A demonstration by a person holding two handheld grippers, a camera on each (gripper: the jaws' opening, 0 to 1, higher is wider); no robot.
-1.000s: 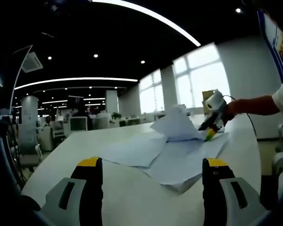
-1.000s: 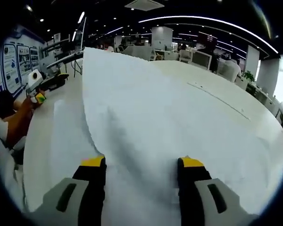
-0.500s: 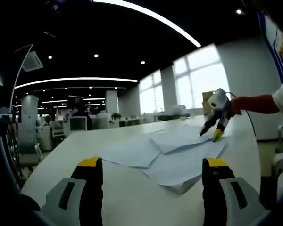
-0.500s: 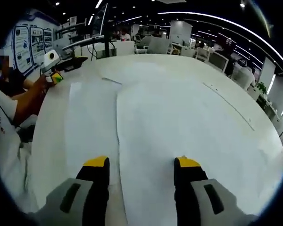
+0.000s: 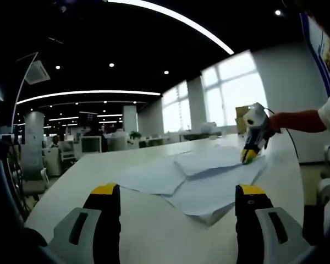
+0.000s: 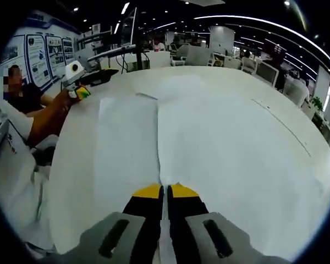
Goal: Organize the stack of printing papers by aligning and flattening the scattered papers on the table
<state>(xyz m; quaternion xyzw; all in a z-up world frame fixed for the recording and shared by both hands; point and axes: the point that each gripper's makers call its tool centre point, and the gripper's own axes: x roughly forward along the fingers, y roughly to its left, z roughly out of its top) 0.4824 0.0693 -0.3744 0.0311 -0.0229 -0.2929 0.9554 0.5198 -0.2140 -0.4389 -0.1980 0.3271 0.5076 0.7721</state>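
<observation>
Two yellow-tipped jaws that stood well apart half a second ago are now pressed together at the bottom centre of the right gripper view: the right gripper [image 6: 165, 191] has clenched, tips touching, over the near edge of a sheet; whether it pinches that edge cannot be told. In the left gripper view the same tool [image 5: 248, 155] appears at centre right, lowered onto the papers [image 5: 209, 181], where before it hung just above them with its jaws spread. The lifted sheet of a second ago now lies flat.

Left gripper [image 5: 175, 191] is released, its two jaws wide apart at the lower edge of its view, above bare table [image 5: 148, 220], short of the sheets. In the right gripper view it shows small at upper left [image 6: 81, 92], held by the person's hand [image 6: 61, 99], forearm running toward the left edge.

Papers [image 6: 231, 148] spread over the white table [image 6: 71, 165], overlapping unevenly, one seam running up from the closed jaws. Around stand office chairs [image 5: 36, 176], monitors [image 6: 267, 70], wall posters [image 6: 41, 58] and bright windows [image 5: 236, 91].
</observation>
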